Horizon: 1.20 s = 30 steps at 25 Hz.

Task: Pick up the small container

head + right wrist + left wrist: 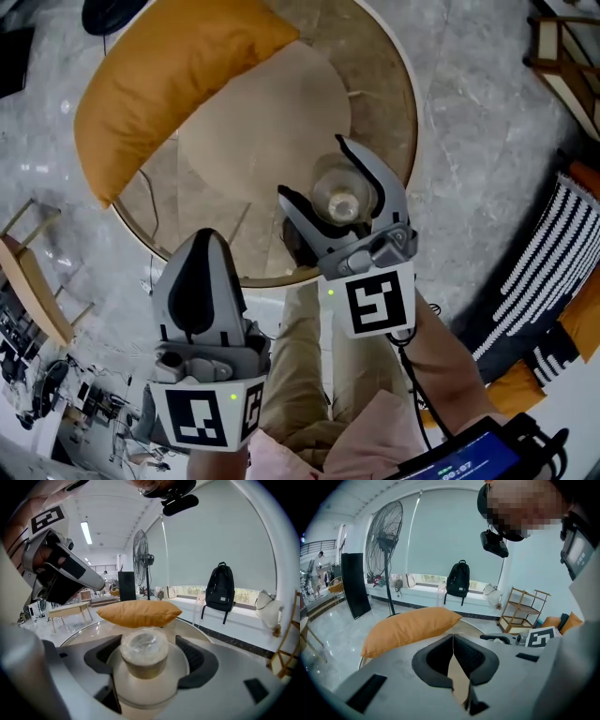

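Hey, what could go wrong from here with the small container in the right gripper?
1. The small container looks smooth and rounded, and the right gripper presses only on its sides, so it might slip out.
2. It is held above the near part of the round table, so if dropped it could strike the tabletop or roll off.

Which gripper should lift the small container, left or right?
Right. The right gripper has the small container between its jaws, pads against its sides. The left gripper is shut, empty and away from it.

Airy lounge-like room: pedestal fan (385, 535), orange cushion (410, 627), wooden shelf (523, 609), marble floor (487, 141).
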### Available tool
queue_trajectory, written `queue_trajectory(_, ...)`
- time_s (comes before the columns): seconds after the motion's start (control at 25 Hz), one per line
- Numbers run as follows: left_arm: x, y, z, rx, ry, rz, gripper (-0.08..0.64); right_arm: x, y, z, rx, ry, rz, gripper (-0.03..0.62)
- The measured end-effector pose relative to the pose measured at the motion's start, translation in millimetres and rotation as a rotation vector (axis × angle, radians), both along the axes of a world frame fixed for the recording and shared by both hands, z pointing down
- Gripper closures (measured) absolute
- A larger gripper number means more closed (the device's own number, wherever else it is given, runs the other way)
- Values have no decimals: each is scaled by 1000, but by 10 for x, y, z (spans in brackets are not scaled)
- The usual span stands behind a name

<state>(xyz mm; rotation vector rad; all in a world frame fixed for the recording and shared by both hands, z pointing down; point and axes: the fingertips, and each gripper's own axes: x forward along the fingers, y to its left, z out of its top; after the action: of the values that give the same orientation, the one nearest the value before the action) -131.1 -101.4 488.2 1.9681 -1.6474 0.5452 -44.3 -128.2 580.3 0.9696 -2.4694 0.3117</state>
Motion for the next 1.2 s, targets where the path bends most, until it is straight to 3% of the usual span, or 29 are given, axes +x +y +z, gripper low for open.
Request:
queue_trajectory(0.72,-110,132,-1550,203,-14,-21,548,-224,76,-2163,141,-90,-32,239)
queue_trajectory(1.2,-202,248,-2765,408,-67,-15,548,-286,231,-3658,322,-119,-38,239)
